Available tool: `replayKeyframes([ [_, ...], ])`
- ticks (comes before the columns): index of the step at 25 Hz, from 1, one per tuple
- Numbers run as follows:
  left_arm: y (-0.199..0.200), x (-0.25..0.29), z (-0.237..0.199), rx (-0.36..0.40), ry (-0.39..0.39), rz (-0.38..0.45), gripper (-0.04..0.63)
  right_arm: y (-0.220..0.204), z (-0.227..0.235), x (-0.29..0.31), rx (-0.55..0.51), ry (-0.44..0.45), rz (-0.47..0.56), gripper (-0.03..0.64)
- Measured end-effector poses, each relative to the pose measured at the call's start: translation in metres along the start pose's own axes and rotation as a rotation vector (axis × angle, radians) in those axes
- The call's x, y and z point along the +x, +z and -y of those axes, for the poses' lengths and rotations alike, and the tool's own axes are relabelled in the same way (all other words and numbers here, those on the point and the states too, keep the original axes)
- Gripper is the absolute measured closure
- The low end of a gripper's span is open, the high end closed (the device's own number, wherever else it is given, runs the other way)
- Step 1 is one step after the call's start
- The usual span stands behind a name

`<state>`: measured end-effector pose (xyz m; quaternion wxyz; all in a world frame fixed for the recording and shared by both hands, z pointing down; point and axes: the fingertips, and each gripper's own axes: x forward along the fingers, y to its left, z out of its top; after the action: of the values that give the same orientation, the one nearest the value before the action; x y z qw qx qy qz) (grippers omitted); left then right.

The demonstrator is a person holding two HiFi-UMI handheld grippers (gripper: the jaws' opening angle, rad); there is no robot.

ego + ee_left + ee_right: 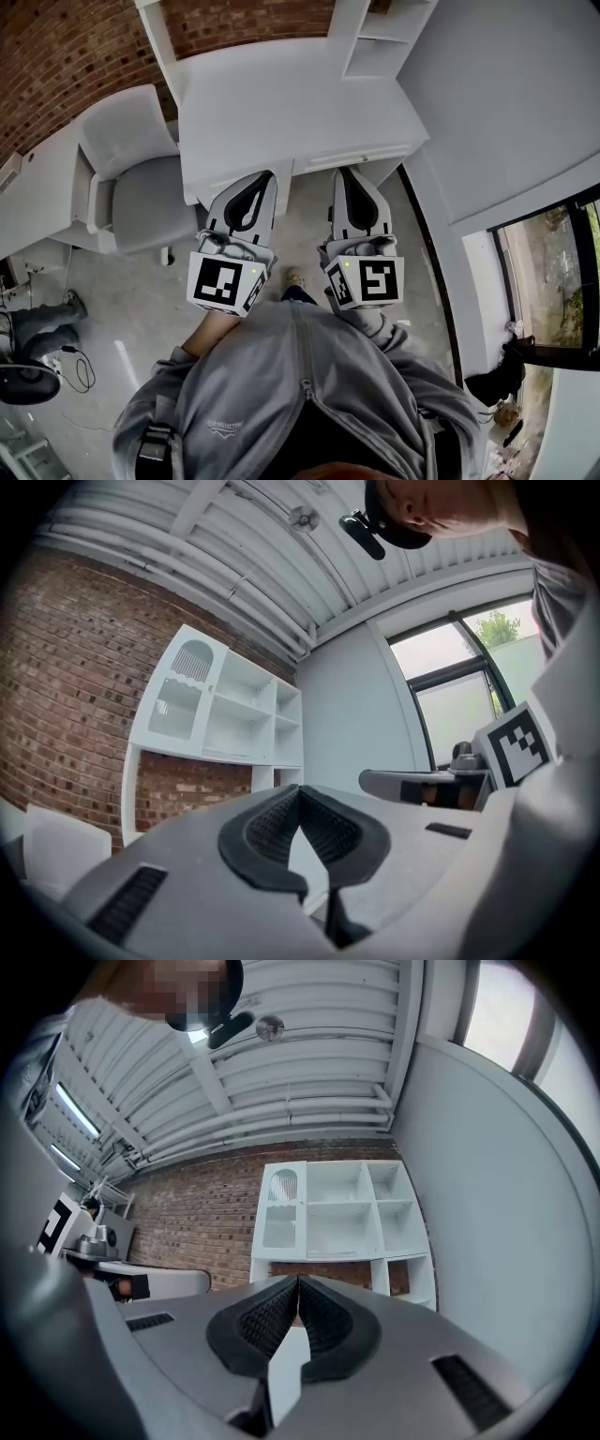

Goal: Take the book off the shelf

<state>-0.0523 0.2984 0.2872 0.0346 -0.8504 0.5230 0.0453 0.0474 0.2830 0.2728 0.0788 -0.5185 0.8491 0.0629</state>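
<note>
Facing a red brick wall (66, 56), a person in a grey zip jacket (300, 394) stood on a pale floor (122, 309) before a white desk whose bare surface (281, 103) carried a white shelf unit (307, 1213) along its back edge. A grey chair (155, 202) sat at the desk's left side and a dark-framed window (553, 272) filled the right-hand wall.

The left gripper (261, 180) and the right gripper (345, 174) were held side by side at the desk's near edge, well apart from the shelf. Both had their jaws closed, pad against pad, with nothing between them.

The book could not be identified with certainty. A thin, pale, flat thing (330, 1252) lay on the floor of the unit's middle compartment and was probably it, though it was too small to tell. The other open compartments looked empty.

The likeliest trouble lay in that flat pose. With little edge to pinch, a book lying low could be shoved deeper into the compartment rather than caught. Jaws left closed on arrival would only push it, and a wide reach risked striking the dividers.
</note>
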Motion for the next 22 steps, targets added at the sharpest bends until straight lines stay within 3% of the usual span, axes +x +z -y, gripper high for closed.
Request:
replayKeyframes([
  [13,-0.011,0.113,-0.023,0.001,0.089,-0.001,0.588,-0.019,0.084,0.091,0.012,0.08,-0.003,0.589],
  [22,-0.017,0.138,-0.036,0.013,0.159,-0.009,0.588,-0.031,0.106,0.118,0.041,0.126,0.0,0.589],
])
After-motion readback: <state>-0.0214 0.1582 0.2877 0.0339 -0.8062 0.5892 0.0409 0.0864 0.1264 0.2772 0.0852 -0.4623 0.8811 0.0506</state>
